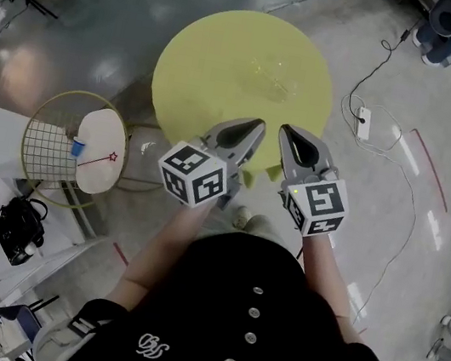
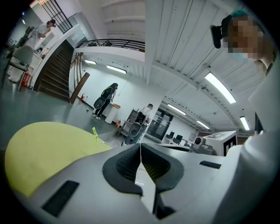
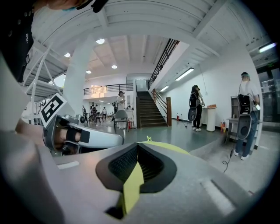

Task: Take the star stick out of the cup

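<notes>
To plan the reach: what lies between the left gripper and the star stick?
Head view: table edge, floor and a wire rim, between the left gripper and the star stick.

Left gripper (image 2: 140, 146) with its jaws closed tip to tip, round yellow table (image 2: 48, 148) beyond at the left, dark staircase (image 2: 54, 74) behind, person (image 2: 106, 99) standing by a white wall, strip lights (image 2: 220, 87) overhead

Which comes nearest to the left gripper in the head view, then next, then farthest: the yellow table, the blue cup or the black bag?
1. The yellow table, just below and ahead of the left gripper.
2. The blue cup, on the white round stand off to the left.
3. The black bag, on the floor farther left, nearer the person.
</notes>
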